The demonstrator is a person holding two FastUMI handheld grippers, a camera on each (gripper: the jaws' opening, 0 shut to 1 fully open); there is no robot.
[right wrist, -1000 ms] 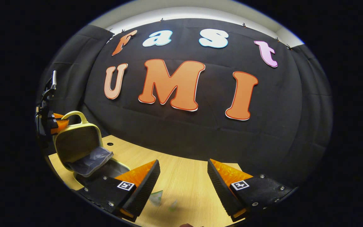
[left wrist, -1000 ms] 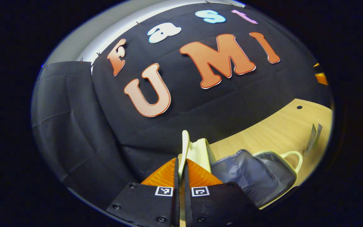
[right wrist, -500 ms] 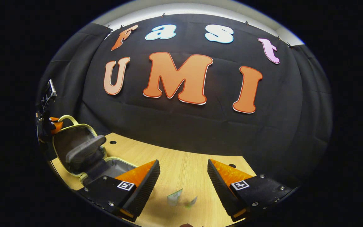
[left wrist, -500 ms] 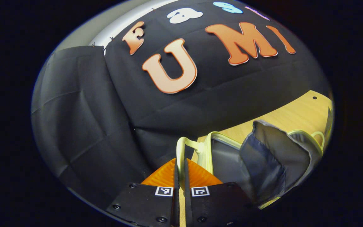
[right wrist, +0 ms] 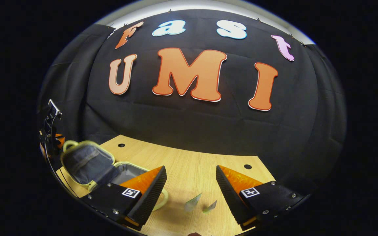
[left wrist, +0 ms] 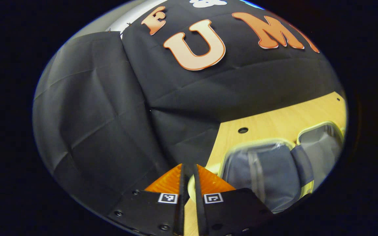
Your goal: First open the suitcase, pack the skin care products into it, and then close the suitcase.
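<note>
Pale-yellow trim edges a small soft-lined suitcase lying opened out flat on the wooden counter; lid half with grey-blue lining and pocket sits toward the left in the right gripper view, base half just beside it, partly behind a finger; a looped handle shows at each end.

Left gripper: fingers nearly closed, a narrow gap between them; the pale lid handle sits in that gap, though whether both fingers press on it cannot be told.

Right gripper: fingers wide apart, holding nothing, hovering above the counter; two small sachets of skin care product lie on the wood between and beyond them, well apart from the case.

Handling judgement: case looks light, shell semi-stiff, lining limp and liable to flop; handle loop or rim trim is the sound hold; sachets look thin, light, probably slick and flexible; best pinched across a raised edge, since a flat one may slide on the wood.
</note>
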